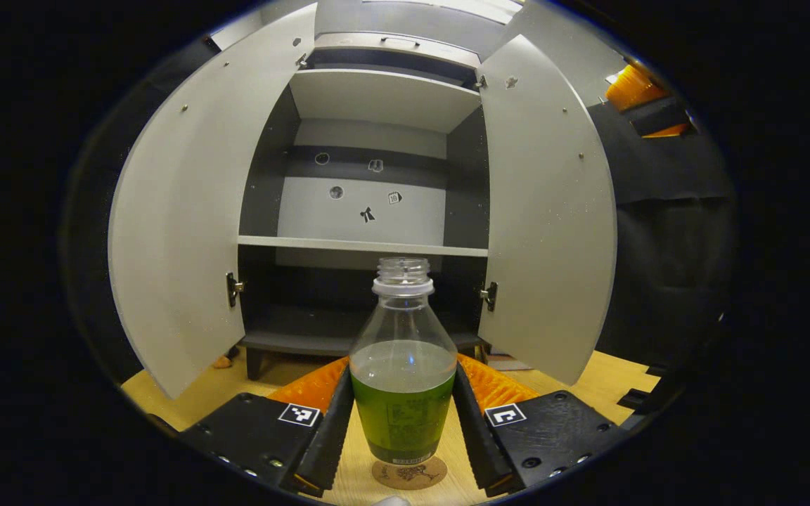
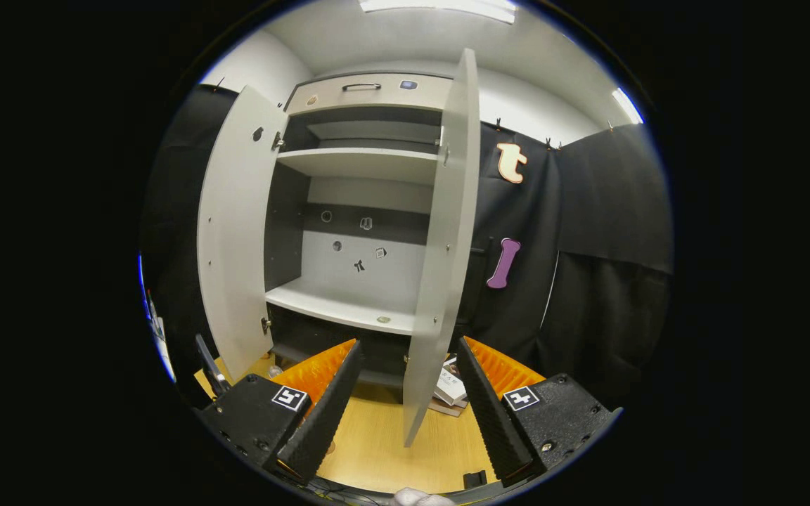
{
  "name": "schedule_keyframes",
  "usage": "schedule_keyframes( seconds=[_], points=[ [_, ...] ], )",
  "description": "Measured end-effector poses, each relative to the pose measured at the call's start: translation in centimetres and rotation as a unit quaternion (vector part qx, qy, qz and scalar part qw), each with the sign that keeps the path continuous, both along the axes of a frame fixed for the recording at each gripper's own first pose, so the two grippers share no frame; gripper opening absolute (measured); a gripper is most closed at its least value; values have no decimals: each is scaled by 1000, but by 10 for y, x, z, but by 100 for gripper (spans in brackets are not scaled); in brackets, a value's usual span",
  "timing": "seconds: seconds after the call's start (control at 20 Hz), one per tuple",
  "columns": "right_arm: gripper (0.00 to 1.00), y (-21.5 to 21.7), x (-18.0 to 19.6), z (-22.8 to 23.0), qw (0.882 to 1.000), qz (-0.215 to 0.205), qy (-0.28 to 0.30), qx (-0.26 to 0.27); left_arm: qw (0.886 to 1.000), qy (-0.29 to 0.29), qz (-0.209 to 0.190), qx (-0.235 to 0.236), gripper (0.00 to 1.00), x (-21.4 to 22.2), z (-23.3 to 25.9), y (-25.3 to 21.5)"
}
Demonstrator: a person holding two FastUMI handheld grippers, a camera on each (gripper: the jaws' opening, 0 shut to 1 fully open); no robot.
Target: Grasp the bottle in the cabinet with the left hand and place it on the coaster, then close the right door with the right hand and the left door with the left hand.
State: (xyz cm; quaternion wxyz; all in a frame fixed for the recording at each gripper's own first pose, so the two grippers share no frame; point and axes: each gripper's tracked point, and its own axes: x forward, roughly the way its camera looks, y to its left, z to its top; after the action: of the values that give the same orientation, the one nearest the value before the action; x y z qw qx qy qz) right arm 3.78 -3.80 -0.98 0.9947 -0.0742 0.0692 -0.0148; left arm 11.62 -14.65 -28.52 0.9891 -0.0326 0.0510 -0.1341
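My left gripper (image 1: 403,422) has its two fingers pressed against either side of the one bottle (image 1: 403,379), uncapped and about half full of green liquid, which stands upright on the single round coaster (image 1: 409,472) at the near edge of the table (image 1: 602,383). So the placing looks done; I judge that letting go and drawing back is what remains there. My right gripper (image 2: 405,404) is spread wide with nothing between the fingers, and the edge of the right door (image 2: 440,281) hangs just ahead of it. Both of the cabinet (image 1: 370,98)'s two doors, left door (image 1: 187,232) included, stand fully open, so both closings are left.
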Motion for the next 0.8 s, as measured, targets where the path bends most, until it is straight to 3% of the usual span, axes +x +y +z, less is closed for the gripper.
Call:
schedule_keyframes(
  seconds=[0.3,0.8],
  points=[
    [83,5,6,-10,1000,8,20,-12,1000,12,-14,3,70,-6,-45,-10],
    [83,25,8,-18,999,38,31,-11,1000,7,-20,11,71,5,-67,-13]
  ],
)
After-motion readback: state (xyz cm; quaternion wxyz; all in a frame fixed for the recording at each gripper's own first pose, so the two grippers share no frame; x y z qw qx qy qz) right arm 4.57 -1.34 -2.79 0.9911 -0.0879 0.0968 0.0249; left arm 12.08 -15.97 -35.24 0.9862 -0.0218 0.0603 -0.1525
